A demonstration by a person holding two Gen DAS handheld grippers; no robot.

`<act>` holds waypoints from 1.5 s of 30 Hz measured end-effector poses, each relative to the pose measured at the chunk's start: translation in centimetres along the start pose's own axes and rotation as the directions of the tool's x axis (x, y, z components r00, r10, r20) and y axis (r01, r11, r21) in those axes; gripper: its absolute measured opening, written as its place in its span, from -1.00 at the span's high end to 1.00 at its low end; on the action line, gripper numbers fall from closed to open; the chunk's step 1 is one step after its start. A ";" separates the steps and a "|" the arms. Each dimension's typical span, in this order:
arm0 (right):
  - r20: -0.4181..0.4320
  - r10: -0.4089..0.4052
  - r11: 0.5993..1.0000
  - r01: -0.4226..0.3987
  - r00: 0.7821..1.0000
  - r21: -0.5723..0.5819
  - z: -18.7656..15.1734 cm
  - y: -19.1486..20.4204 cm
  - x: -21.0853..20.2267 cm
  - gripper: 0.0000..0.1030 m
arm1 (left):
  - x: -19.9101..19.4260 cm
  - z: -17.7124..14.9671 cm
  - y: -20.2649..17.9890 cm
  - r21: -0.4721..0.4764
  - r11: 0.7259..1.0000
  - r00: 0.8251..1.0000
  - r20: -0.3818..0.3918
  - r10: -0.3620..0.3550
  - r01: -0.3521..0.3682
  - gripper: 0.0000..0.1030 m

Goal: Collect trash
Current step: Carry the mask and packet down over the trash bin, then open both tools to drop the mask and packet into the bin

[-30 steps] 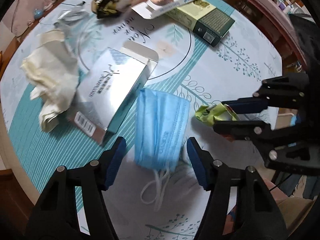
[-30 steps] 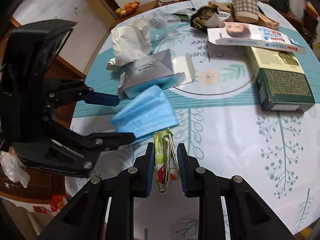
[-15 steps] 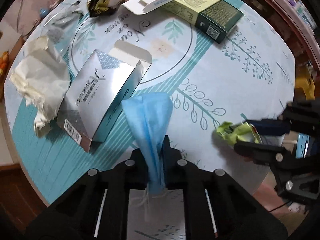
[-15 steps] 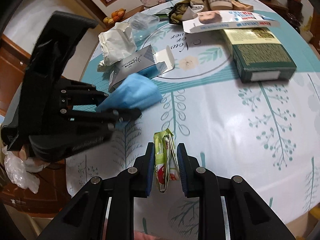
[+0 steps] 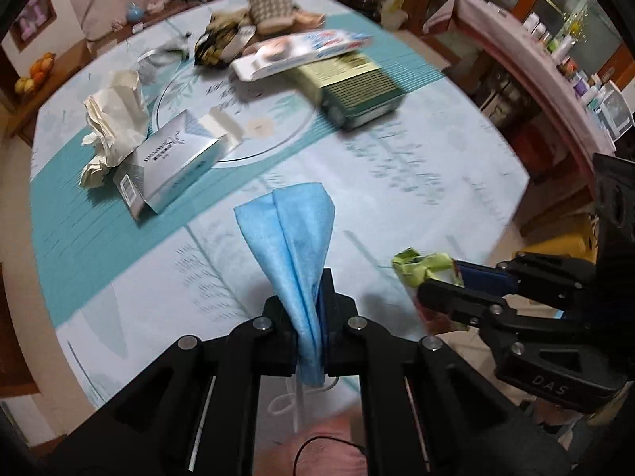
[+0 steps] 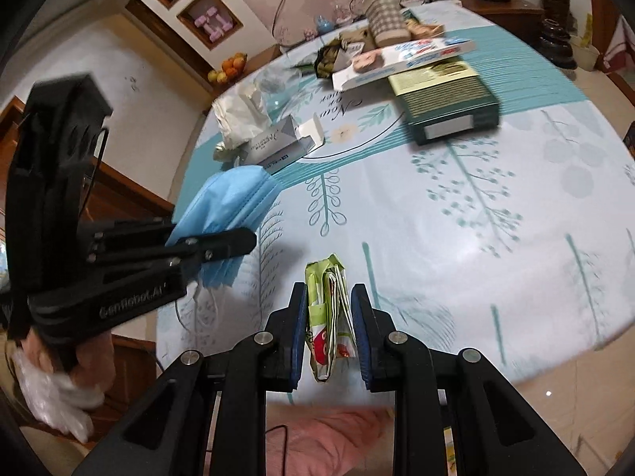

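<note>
My left gripper (image 5: 307,297) is shut on a blue face mask (image 5: 293,234) and holds it lifted above the near edge of the round table (image 5: 456,198); its white ear loops hang below. The mask also shows in the right wrist view (image 6: 226,206), pinched in the left gripper (image 6: 238,244). My right gripper (image 6: 329,309) is shut on a folded green snack wrapper (image 6: 327,305), held above the table's near edge; it shows at the right of the left wrist view (image 5: 422,267).
On the table lie a silver carton (image 5: 174,162), crumpled white paper (image 5: 113,119), a green box (image 5: 357,91), a flat white-and-blue package (image 5: 301,53), a dark crumpled wrapper (image 5: 216,45) and a checked cup (image 5: 270,8). A cabinet (image 5: 555,91) stands at the right.
My left gripper closed on the blue mask and lifted it off the table, pulling back toward the near edge. My right gripper stayed shut on the green wrapper and also rose.
</note>
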State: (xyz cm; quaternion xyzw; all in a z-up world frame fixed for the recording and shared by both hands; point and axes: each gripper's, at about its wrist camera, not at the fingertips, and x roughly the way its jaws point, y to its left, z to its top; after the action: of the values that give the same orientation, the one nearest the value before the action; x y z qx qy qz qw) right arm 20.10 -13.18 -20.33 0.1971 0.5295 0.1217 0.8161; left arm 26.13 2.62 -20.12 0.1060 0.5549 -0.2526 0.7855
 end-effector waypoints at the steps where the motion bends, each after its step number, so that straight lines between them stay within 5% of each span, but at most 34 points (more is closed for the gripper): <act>1: 0.007 0.009 1.000 -0.009 1.000 0.000 -0.6 -0.3 -1.0 0.58 | -0.2 -0.2 -1.1 -0.004 1.000 1.000 0.014 0.001 -0.001 0.90; 11: -0.006 0.048 0.998 -0.049 0.999 -0.039 -7.5 -4.5 -7.8 0.58 | -3.4 -8.2 -11.4 -0.128 0.992 0.982 0.187 0.031 -0.007 0.90; 20: -0.074 0.039 0.999 -0.039 0.997 0.003 -14.1 -9.1 -8.1 0.58 | 0.5 -14.3 -16.2 -0.185 0.983 0.995 0.093 0.036 -0.019 0.89; 30: -0.174 0.007 0.993 0.014 0.985 0.120 -20.0 -15.9 1.9 0.57 | 11.2 -19.7 -15.4 -0.229 0.970 0.997 -0.005 0.082 -0.081 0.87; 35: -0.210 -0.005 0.980 0.046 0.978 0.193 -22.7 -20.4 9.2 0.53 | 17.8 -21.7 -13.7 -0.287 0.956 0.997 -0.062 0.046 -0.062 0.38; 39: -0.214 -0.008 0.966 0.063 0.977 0.251 -24.1 -23.1 14.1 0.21 | 23.1 -23.1 -12.0 -0.334 0.941 0.996 -0.090 0.026 -0.055 0.14; 45: -0.219 -0.038 0.943 0.107 0.975 0.314 -25.5 -26.1 19.3 -0.09 | 27.8 -24.5 -10.9 -0.361 0.930 0.989 -0.149 0.011 -0.065 0.14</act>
State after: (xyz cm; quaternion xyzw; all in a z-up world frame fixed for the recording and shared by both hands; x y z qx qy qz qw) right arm 4.47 -23.71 -57.11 0.2948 0.6323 0.0230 0.7161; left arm 7.61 -3.50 -53.46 -0.0129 0.6455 -0.1216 0.7539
